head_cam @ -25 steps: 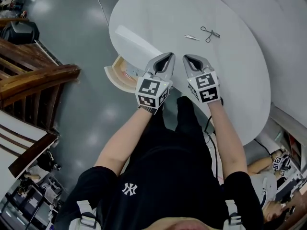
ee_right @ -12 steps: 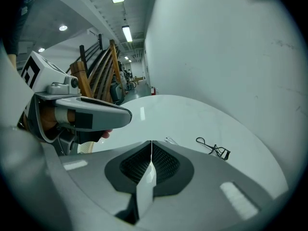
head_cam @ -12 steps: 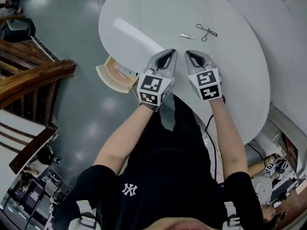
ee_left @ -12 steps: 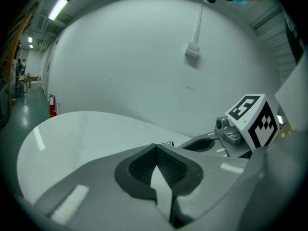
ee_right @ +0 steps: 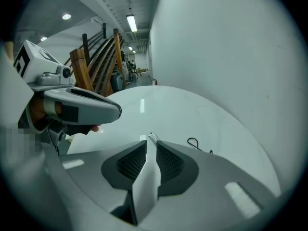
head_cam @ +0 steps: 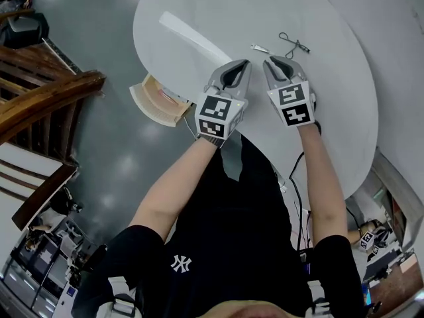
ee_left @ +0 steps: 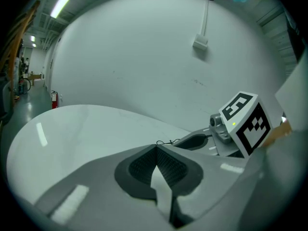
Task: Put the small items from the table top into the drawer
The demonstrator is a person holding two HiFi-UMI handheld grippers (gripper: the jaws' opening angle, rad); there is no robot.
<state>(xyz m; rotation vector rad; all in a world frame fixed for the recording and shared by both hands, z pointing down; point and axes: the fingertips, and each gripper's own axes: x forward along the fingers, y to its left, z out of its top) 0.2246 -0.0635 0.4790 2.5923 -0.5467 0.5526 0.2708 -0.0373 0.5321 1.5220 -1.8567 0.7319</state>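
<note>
Mid-frame, both tongs hover empty over the table (head_cam: 334, 111): left gripper (head_cam: 242, 68) closed tip to tip, right gripper (head_cam: 274, 61) parted by a slit. Just beyond, upper centre, lie a small metal piece (head_cam: 260, 48) and a black wire tool (head_cam: 293, 44), likely light, stiff, slippery; pinch each across its middle. Bare tabletop surrounds them; the open drawer (head_cam: 154, 101) sits left.

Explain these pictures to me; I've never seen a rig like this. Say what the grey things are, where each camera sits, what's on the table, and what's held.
A person holds a two-jaw gripper in each hand. One picture looks down from a camera on the head; the other two look along each gripper's jaws. The left gripper is shut and empty. The right gripper has its jaws a narrow slit apart, also empty. On the white table lie a small metal piece and a black wire tool. A drawer stands open below the edge.
</note>
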